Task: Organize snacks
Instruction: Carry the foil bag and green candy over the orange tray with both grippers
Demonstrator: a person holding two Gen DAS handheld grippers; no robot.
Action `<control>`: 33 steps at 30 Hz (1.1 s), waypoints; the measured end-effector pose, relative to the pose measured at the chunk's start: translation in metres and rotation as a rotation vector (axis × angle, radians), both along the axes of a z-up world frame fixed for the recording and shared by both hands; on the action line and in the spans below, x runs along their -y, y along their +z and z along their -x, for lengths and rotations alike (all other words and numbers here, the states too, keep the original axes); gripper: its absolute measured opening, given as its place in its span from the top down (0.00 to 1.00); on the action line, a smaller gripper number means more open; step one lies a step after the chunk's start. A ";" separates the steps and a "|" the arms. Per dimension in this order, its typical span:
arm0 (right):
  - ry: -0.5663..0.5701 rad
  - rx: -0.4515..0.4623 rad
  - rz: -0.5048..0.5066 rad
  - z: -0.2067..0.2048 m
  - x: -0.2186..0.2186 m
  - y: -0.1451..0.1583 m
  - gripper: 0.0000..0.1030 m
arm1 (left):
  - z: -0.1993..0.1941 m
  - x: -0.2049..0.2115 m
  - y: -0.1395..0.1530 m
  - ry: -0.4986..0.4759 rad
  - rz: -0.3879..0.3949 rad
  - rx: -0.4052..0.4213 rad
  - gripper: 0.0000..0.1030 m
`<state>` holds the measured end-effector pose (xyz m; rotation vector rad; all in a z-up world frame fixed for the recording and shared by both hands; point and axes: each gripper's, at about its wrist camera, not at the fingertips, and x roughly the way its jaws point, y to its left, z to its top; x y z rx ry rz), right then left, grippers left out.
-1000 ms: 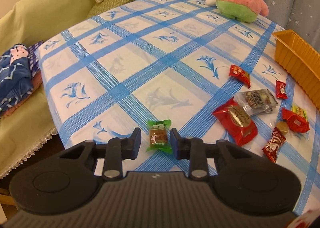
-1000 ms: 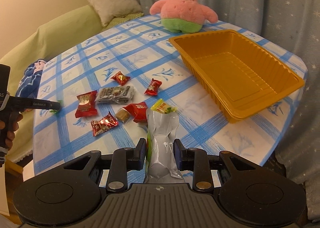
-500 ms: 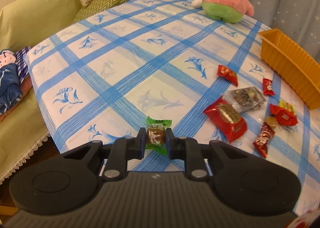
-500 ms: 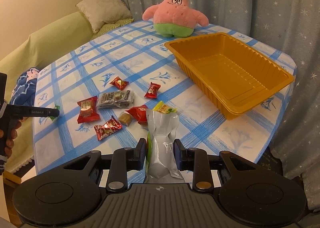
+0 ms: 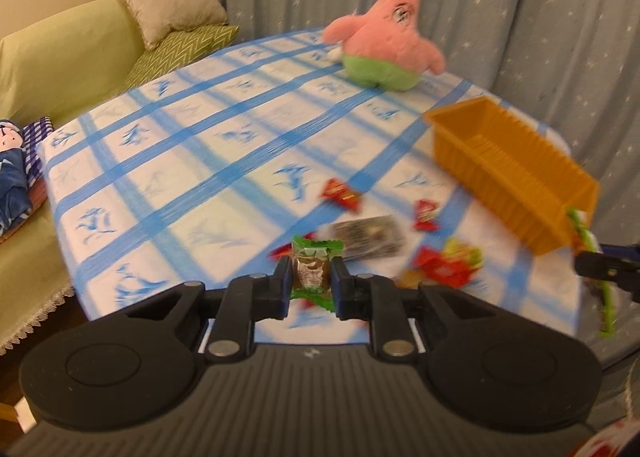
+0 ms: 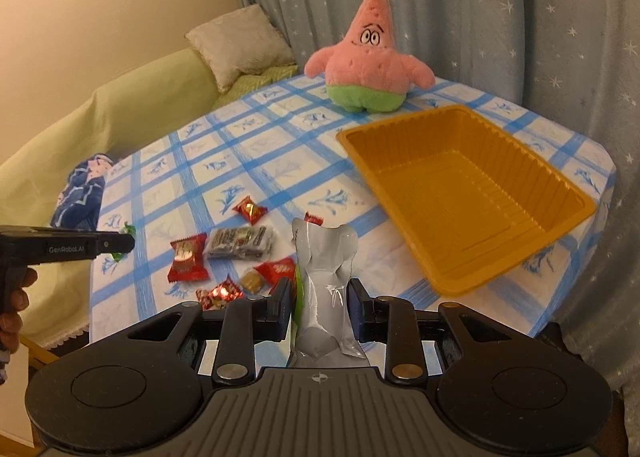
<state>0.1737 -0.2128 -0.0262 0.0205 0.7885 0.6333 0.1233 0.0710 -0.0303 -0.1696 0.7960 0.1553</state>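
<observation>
My left gripper (image 5: 311, 281) is shut on a green-wrapped candy (image 5: 312, 275) and holds it above the table; it also shows at the left of the right wrist view (image 6: 120, 245). My right gripper (image 6: 318, 297) is shut on a silver and green snack pouch (image 6: 324, 289), which shows at the right edge of the left wrist view (image 5: 584, 241). An empty orange tray (image 6: 520, 257) sits on the table's right side, and in the left wrist view (image 5: 512, 181). Several loose snacks lie left of it: a red packet (image 6: 186, 261), a clear grey packet (image 6: 240, 243), small red candies (image 6: 250, 209).
A pink starfish plush (image 6: 370, 61) stands at the table's far edge, behind the tray. The blue-checked tablecloth (image 6: 256, 161) covers the table. A green sofa (image 6: 120, 109) with cushions is at the left. Curtains (image 6: 480, 17) hang behind.
My left gripper has closed on the green candy, lifted it off the cloth and swung right toward the tray. My right gripper has risen a little with the pouch.
</observation>
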 end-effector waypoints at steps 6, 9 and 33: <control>0.019 0.037 -0.037 -0.042 0.043 0.012 0.71 | -0.030 0.069 0.022 -0.032 0.029 0.050 0.82; 0.014 0.047 -0.044 -0.066 0.066 0.013 0.71 | -0.052 0.106 0.028 -0.059 0.032 0.073 0.82; 0.028 0.013 -0.072 -0.194 0.141 -0.009 0.71 | -0.198 0.234 -0.016 -0.123 -0.002 -0.037 0.82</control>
